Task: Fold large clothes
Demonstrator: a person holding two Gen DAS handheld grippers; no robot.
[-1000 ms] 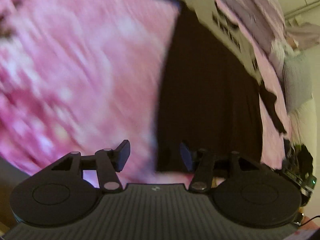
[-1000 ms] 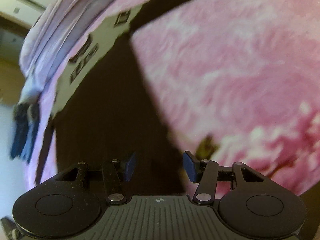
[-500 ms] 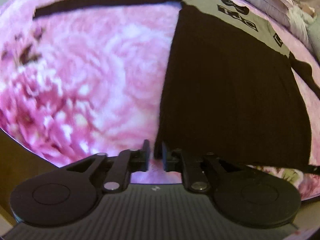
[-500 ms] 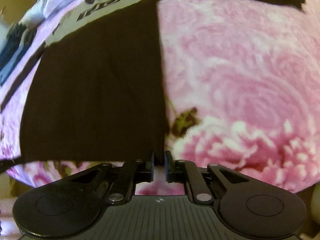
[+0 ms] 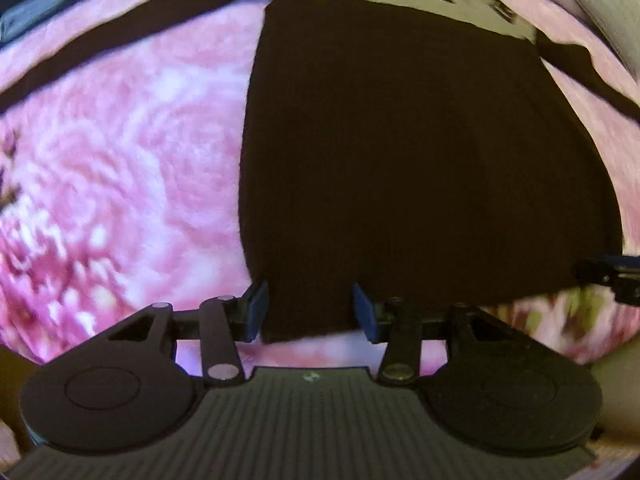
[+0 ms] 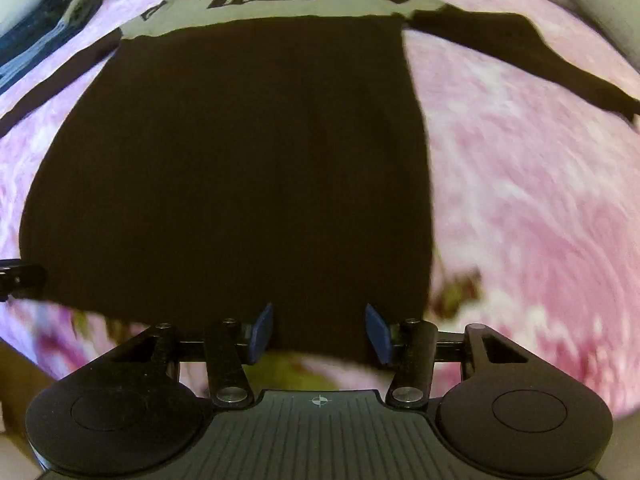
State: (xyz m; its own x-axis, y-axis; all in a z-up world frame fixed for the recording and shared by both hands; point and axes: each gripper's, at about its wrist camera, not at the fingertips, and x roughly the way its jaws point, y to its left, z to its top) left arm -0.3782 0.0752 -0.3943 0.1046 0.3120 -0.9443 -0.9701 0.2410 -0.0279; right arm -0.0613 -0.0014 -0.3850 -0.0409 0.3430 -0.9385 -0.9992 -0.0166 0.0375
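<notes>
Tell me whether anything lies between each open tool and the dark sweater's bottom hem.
Nothing visible does. The left tool and right tool both sit open right at the hem of the sweater, spread flat on the pink bedspread.

sweater [image 6: 240, 168]: matt dark knit cloth | bedspread [image 6: 520, 200]: soft pink cloth | fingers [image 6: 262, 330]: matt plastic

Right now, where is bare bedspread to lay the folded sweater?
Bare pink floral bedspread lies right of the black knit sweater, below its right sleeve. The far left corner is crowded with stacked dark clothes.
</notes>
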